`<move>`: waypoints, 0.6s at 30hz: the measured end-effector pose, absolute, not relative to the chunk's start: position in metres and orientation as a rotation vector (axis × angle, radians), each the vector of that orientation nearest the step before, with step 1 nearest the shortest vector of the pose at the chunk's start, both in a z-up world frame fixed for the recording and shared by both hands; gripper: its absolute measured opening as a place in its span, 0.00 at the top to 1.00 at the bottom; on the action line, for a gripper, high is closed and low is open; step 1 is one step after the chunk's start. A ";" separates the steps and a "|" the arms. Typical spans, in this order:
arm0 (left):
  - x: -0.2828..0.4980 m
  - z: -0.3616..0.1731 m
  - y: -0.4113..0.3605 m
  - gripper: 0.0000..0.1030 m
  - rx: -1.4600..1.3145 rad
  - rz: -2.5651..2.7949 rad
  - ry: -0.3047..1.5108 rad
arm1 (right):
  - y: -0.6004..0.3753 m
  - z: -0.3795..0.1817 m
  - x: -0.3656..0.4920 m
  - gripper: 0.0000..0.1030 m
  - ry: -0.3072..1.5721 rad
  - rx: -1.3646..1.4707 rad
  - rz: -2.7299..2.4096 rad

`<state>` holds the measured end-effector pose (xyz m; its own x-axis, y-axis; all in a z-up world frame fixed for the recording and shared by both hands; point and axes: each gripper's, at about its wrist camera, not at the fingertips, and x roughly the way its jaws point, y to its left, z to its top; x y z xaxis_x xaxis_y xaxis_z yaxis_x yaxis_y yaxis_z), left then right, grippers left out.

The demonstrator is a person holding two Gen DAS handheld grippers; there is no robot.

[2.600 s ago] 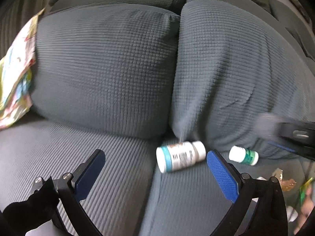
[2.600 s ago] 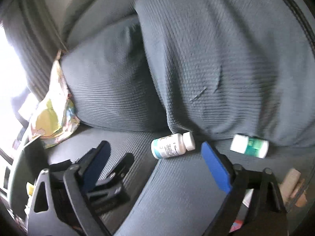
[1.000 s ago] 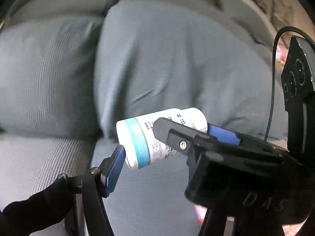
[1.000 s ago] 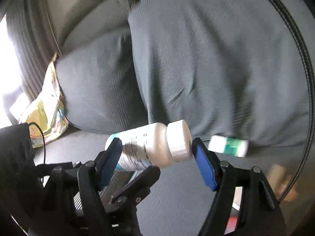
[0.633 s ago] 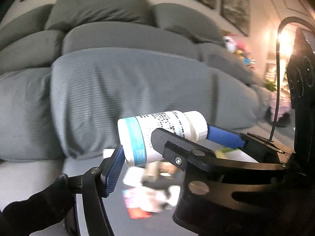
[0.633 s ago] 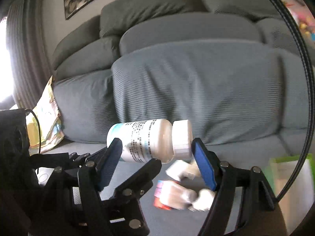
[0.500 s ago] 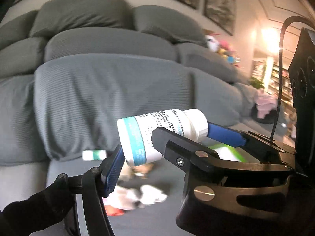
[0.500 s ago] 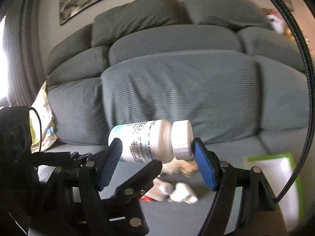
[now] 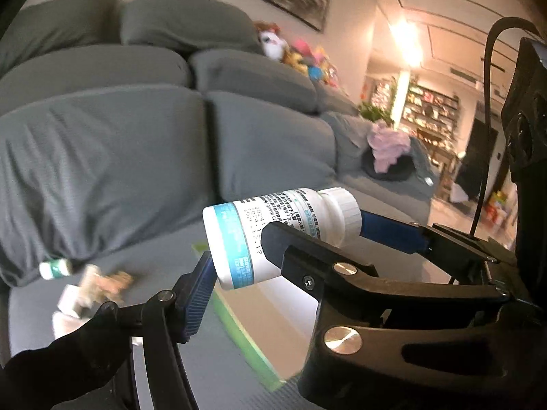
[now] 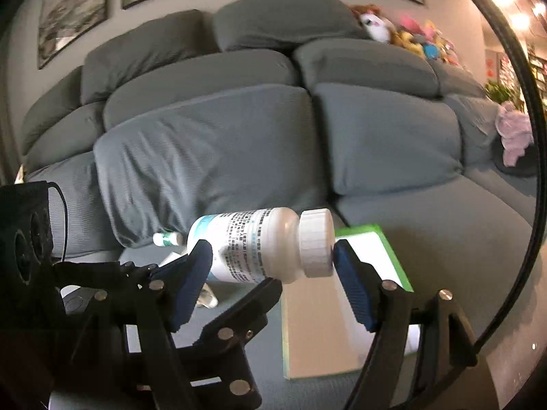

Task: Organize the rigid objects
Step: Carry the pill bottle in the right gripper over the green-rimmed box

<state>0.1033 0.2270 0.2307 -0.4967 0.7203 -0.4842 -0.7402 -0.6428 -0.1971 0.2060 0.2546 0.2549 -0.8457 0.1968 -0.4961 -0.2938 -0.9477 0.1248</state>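
Observation:
A white pill bottle (image 9: pixel 273 235) with a teal band and a white cap lies sideways in the air, also seen in the right wrist view (image 10: pixel 263 244). Both grippers are shut on it end to end: my left gripper (image 9: pixel 287 242) and my right gripper (image 10: pixel 270 259) each press the base and the cap with blue pads. It hangs above a green-rimmed white tray (image 10: pixel 342 304) on the grey sofa seat, also in the left wrist view (image 9: pixel 259 321). A smaller white bottle with a green label (image 9: pixel 54 268) lies at the foot of the back cushion.
Several small packets and loose items (image 9: pixel 92 290) lie on the seat left of the tray. Grey back cushions (image 10: pixel 239 143) rise behind. Plush toys (image 10: pixel 407 34) sit on the sofa top, and a pink cloth (image 9: pixel 388 147) lies at the far right.
Both grippers closed on the pill bottle, lifted it off the seat and carried it right. The view swung from the cushions to the tray, which now lies beneath the bottle.

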 end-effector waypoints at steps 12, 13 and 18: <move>0.092 0.152 0.278 0.38 -0.964 2.017 0.038 | 0.306 0.185 0.191 0.29 0.400 -0.927 2.661; 0.091 0.146 0.279 0.38 -0.982 2.008 0.047 | 0.309 0.180 0.187 0.29 0.415 -0.937 2.648; 0.088 0.126 0.284 0.38 -1.045 1.974 0.068 | 0.319 0.154 0.178 0.29 0.428 -1.021 2.579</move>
